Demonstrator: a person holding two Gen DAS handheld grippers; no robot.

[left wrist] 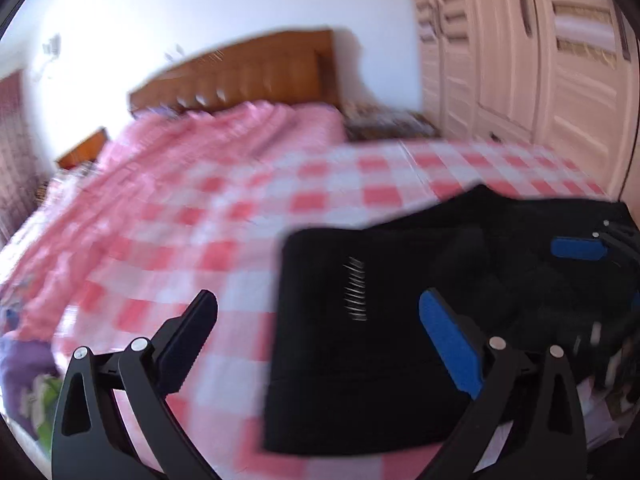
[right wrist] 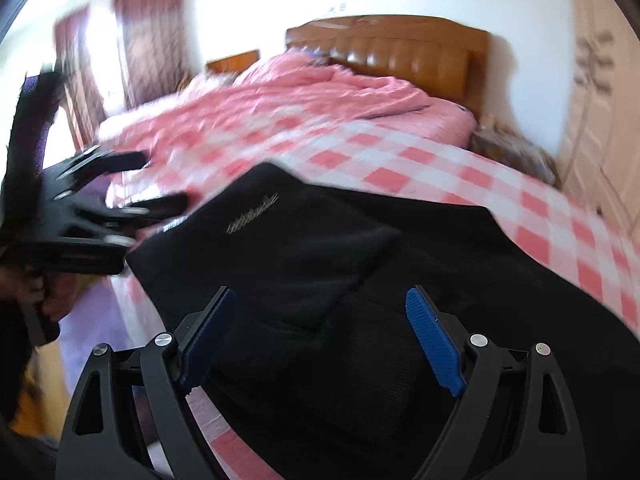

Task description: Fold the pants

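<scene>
One pair of black pants (left wrist: 360,340) here, lying folded into a thick stack on the bed (left wrist: 192,216), over its pink-and-white checked cover, near the foot edge. One small pale logo shows on the top layer. Two hand-held grippers in play. The left hand-held gripper (left wrist: 316,320) hangs above the bed, angled downward, jaws spread wide, one finger over the checks and the other over the black cloth, nothing pinched between them. The right hand-held gripper (right wrist: 320,316) also tilts down over the pants, blue pads (right wrist: 434,344) wide apart, empty. From the right wrist view, a hand (right wrist: 40,292) grips the left tool's handle at the far left. One wooden headboard (right wrist: 400,52), one rumpled pink quilt (right wrist: 320,92) beyond.
</scene>
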